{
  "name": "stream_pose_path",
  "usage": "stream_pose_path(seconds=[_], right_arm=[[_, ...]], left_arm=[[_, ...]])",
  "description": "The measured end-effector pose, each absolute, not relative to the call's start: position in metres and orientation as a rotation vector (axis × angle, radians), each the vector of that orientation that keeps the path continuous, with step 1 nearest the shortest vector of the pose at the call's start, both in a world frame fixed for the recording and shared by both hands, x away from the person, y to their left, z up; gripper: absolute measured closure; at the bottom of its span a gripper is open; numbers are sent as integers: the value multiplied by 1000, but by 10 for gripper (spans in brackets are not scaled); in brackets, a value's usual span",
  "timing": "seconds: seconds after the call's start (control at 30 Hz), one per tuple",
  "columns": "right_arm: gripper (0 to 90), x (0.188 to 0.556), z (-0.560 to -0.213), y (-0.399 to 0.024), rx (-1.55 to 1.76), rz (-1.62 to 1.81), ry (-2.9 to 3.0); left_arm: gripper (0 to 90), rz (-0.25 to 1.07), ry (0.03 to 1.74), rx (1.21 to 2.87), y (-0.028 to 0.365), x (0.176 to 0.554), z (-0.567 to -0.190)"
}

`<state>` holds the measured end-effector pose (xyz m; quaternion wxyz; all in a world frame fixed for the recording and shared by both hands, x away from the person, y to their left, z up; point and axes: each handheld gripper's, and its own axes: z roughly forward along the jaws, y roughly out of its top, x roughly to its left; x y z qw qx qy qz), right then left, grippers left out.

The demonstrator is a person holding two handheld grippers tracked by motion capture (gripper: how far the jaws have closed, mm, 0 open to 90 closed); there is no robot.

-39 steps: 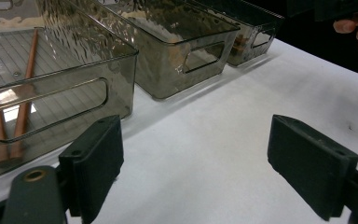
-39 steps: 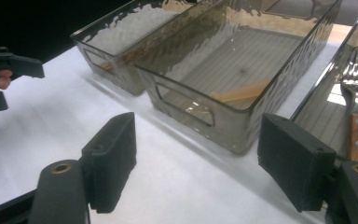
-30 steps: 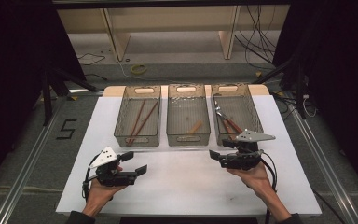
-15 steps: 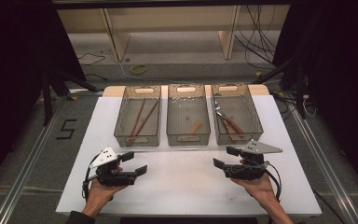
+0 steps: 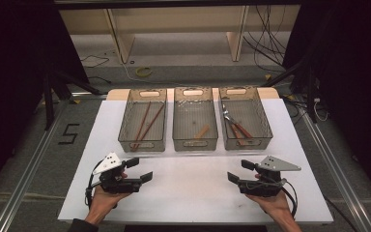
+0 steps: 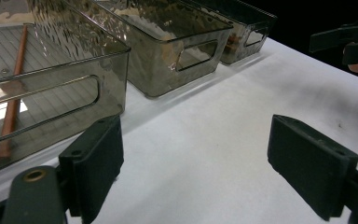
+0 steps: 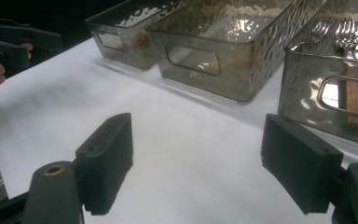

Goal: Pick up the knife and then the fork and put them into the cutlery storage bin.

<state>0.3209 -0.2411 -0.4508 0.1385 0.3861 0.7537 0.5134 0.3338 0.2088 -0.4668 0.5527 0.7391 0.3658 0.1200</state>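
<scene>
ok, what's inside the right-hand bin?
The right bin holds forks with brown wooden handles, lying lengthwise, tines toward the far end. The exact count is unclear because they overlap. In the right gripper view the rippled wall blurs whatever lies beneath them.

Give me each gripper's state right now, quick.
Left gripper: open, holding nothing, above the white table.
Right gripper: open, holding nothing, in front of the bins.
</scene>
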Motion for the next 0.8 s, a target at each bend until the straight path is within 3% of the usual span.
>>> stream_pose_path(seconds=[0.8], right_arm=[[244,322,-451,-243,1125,1489,2163]], left_arm=[[176,284,864,1750,208,334,-467]])
